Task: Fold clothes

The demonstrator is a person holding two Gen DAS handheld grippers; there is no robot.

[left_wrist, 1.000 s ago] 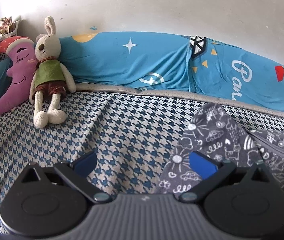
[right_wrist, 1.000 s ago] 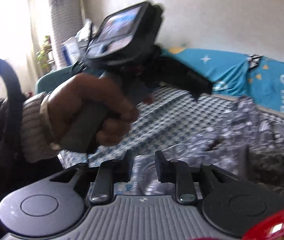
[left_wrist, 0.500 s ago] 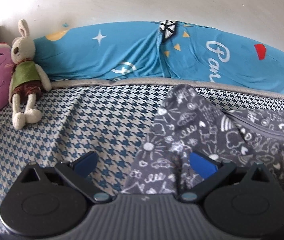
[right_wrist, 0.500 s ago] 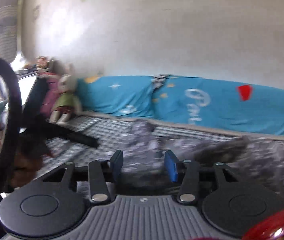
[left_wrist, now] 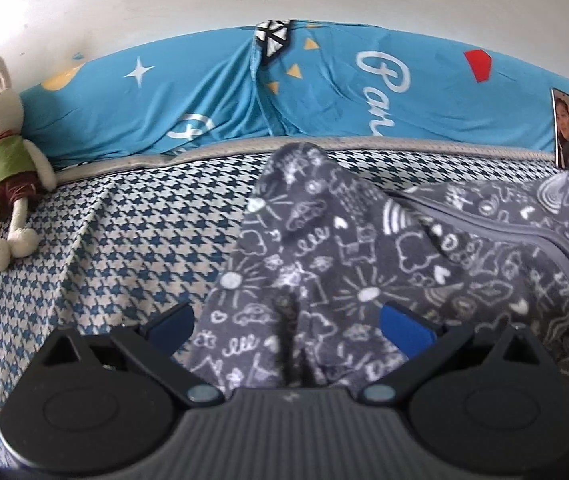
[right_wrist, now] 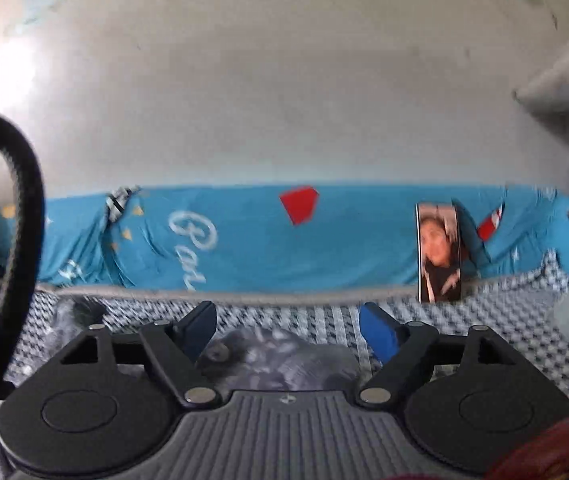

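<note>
We are looking at a grey fleece garment (left_wrist: 324, 248) printed with white doodles, lying crumpled on the houndstooth bed cover (left_wrist: 136, 224); a zip edge (left_wrist: 496, 236) is running across its right part. It is looking soft, light and floppy, so we are expecting it to sag and bunch wherever it is unsupported. The left tool (left_wrist: 286, 326) is standing wide apart over a narrow end of the cloth, likely a sleeve or leg, gripping nothing. The right tool (right_wrist: 286, 328) is likewise standing apart, with a blurred grey fold lying low between its blue pads (right_wrist: 378, 334). We are judging the best holds to be hems or corners, one per tool, pinching through both layers.
</note>
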